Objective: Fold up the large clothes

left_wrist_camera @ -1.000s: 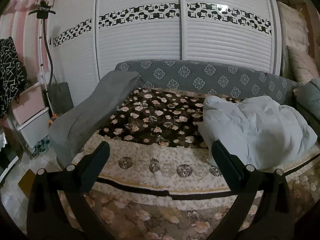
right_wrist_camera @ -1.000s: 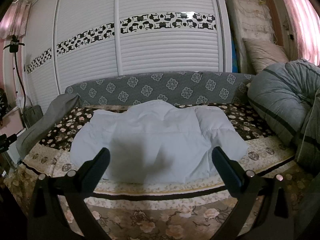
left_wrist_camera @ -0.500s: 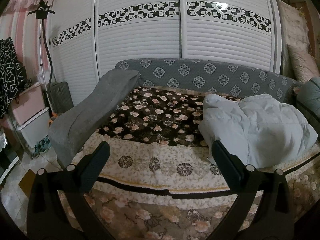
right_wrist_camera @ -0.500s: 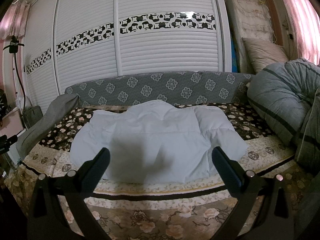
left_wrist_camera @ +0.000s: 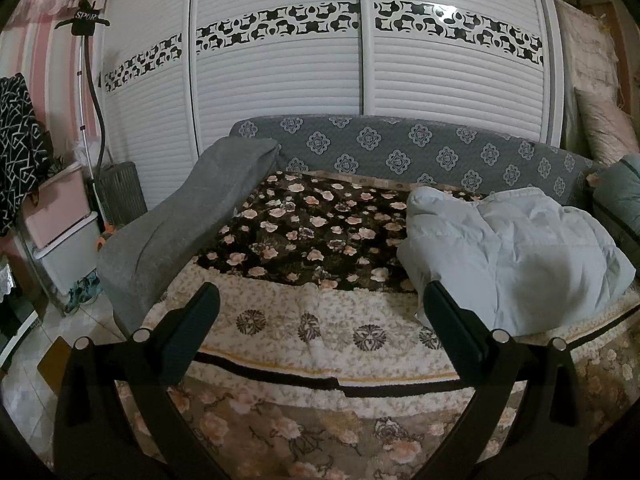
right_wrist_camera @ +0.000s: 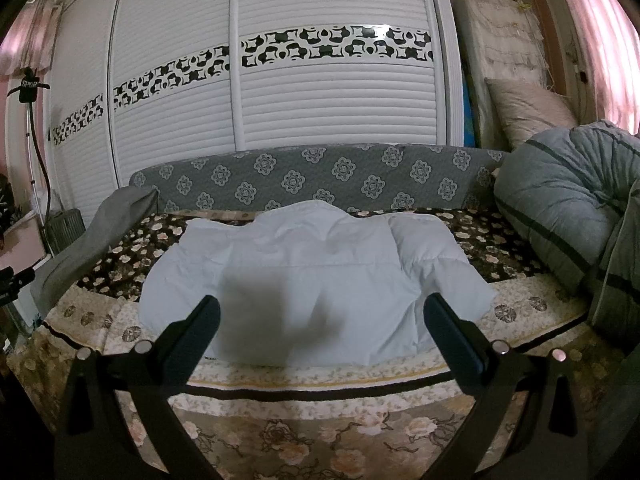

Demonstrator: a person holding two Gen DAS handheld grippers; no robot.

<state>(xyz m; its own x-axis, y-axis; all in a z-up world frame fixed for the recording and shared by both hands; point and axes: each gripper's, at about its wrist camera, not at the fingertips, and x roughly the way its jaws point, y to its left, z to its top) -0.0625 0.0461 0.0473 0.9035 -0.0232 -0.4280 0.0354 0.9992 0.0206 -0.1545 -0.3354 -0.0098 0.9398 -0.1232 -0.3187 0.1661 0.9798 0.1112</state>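
Observation:
A pale blue padded jacket (right_wrist_camera: 316, 276) lies spread and rumpled on the flowered bed cover (right_wrist_camera: 500, 240). In the left wrist view the jacket (left_wrist_camera: 508, 252) lies at the right, on the same cover (left_wrist_camera: 304, 232). My right gripper (right_wrist_camera: 320, 312) is open and empty, held before the bed's near edge in front of the jacket. My left gripper (left_wrist_camera: 320, 300) is open and empty, held before the bed's near edge to the left of the jacket. Neither gripper touches the jacket.
A grey cushion (left_wrist_camera: 184, 220) leans along the bed's left side. A grey striped quilt (right_wrist_camera: 568, 208) is piled at the right. White louvred wardrobe doors (right_wrist_camera: 280, 120) stand behind the patterned headboard (right_wrist_camera: 320, 176). Storage boxes (left_wrist_camera: 64, 232) and a stand (left_wrist_camera: 92, 92) are at far left.
The left wrist view has risen a little, so the bed sits slightly lower in its frame. The right gripper and the jacket have not moved.

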